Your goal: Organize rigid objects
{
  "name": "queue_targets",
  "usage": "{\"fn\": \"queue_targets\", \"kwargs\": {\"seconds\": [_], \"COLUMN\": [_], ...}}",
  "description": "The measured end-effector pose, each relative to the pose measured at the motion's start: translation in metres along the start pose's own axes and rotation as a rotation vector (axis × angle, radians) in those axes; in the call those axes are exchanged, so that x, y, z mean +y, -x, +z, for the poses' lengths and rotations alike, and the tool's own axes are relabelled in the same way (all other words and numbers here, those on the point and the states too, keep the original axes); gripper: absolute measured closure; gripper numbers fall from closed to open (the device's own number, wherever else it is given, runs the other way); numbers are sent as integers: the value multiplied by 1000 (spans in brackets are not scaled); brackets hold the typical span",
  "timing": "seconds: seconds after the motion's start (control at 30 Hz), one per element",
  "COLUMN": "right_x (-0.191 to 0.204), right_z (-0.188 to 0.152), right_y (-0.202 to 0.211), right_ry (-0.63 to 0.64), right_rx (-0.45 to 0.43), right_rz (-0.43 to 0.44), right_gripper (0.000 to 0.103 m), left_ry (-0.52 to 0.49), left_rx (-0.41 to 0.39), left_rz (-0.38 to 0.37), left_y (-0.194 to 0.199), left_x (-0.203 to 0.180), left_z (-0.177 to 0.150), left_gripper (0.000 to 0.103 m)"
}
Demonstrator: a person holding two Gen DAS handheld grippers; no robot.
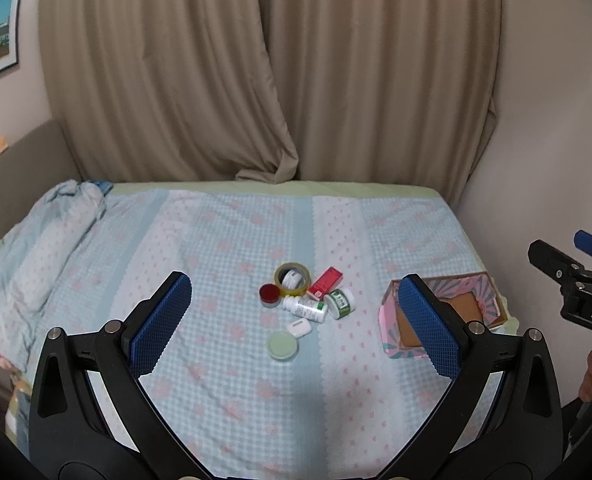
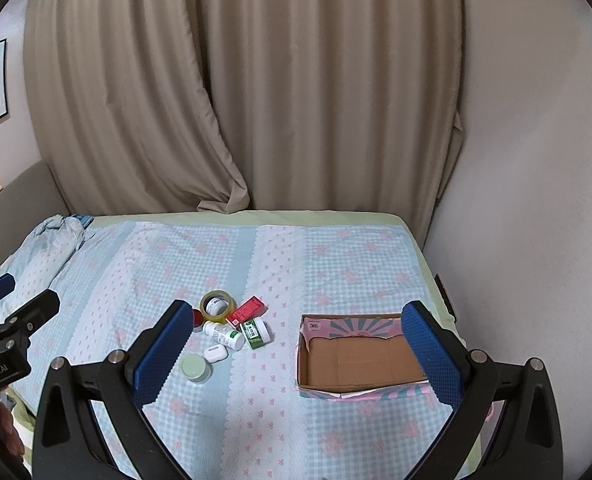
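Hovering: left gripper (image 1: 294, 318), right gripper (image 2: 296, 346) (both spread wide) above bed (image 2: 335, 264)

Cluster of small containers (image 2: 224, 330) lies left of the box (image 2: 359, 364) on the bed (image 2: 335, 264)

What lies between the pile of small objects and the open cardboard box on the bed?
Nothing: only bare checked bedspread separates the green-labelled jar at the pile's edge from the cardboard box, clearest in the right wrist view.

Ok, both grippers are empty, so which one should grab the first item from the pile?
Probably the left gripper: open, with the pile centred between its fingers, the pale green lid nearest. The right gripper, also open, faces further right towards the empty cardboard box, so it suits steadying that.
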State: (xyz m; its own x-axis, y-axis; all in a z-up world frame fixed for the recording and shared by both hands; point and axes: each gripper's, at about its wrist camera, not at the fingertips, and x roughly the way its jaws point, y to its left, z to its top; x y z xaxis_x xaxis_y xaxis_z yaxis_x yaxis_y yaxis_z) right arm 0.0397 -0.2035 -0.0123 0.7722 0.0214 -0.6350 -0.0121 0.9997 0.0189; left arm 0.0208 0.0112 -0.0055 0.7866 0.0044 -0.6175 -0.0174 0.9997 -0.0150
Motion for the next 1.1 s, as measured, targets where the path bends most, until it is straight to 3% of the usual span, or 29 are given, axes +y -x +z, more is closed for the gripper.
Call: {"fn": "queue_targets", "kwargs": {"seconds": [0.2,0.57,0.8,1.1], "right_x": [13,64,97,100], "right_z": [-6,-25,-33,-63], "right_y": [-19,-65,-130,-246], "right_ry": [-12,-212,-375,-620], "right_rx": [20,151,243,325], "right_rz": [24,-18,-60,-41], "right_gripper": [0,0,0,0], "left_ry": [-21,-105,-209,-337], "left_rx": [34,119,214,335], "left_rz": [-22,-133,-207,-246], "left_y": [-22,-91,-182,-330], "left_x": [21,98,135,134], "left_z": [-9,-4,-5,-39], "left_gripper": [1,1,1,1]}}
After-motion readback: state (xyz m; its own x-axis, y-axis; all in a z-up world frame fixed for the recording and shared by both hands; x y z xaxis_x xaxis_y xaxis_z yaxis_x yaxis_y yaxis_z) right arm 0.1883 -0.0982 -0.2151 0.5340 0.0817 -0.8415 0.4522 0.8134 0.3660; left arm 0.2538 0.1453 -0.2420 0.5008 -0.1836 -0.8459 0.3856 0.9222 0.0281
